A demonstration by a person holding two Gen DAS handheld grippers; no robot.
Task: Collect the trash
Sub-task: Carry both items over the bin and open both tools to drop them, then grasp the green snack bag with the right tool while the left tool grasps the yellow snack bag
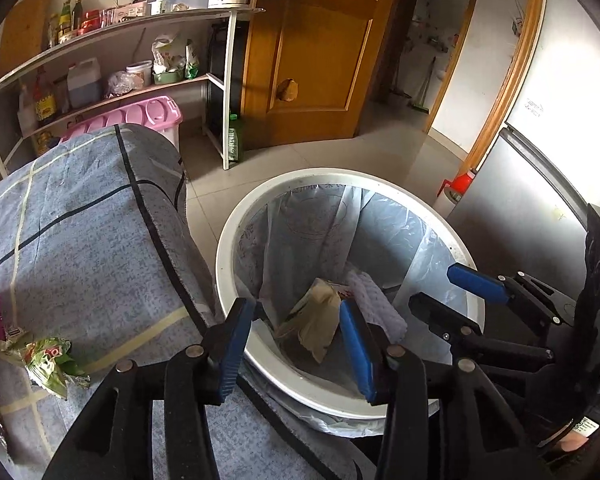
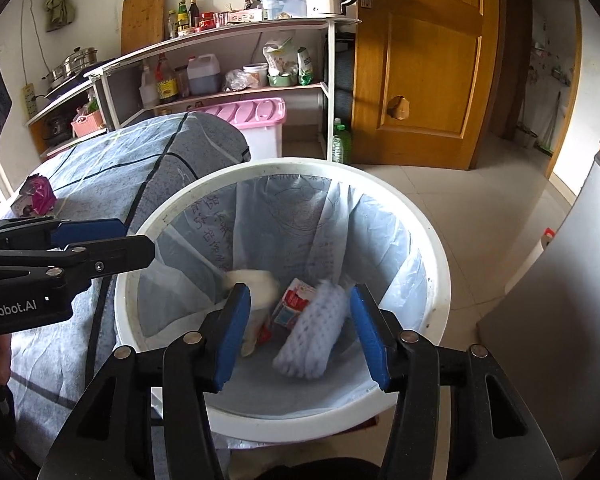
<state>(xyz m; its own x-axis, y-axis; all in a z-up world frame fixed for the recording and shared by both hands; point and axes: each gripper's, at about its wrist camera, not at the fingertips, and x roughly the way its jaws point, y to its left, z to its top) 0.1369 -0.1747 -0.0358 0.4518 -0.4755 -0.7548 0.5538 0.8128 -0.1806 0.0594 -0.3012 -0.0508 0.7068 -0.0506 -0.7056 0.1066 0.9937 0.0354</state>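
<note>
The left gripper [image 1: 296, 344] is held over the near rim of the white bin [image 1: 228, 240], jaws apart and empty; the right gripper [image 2: 300, 334] is poised likewise, spread with nothing between. Two wrappers, one green [image 1: 48, 364] and one magenta [image 2: 38, 196], are seen on the cloth-covered table [image 1: 80, 240] left of the bin. Three pieces are counted inside: a tan bag [image 1: 316, 320], a red-and-white carton [image 2: 294, 304] and white foam netting [image 2: 316, 332]. Bare floor [image 2: 480, 216] is seen at right.
</note>
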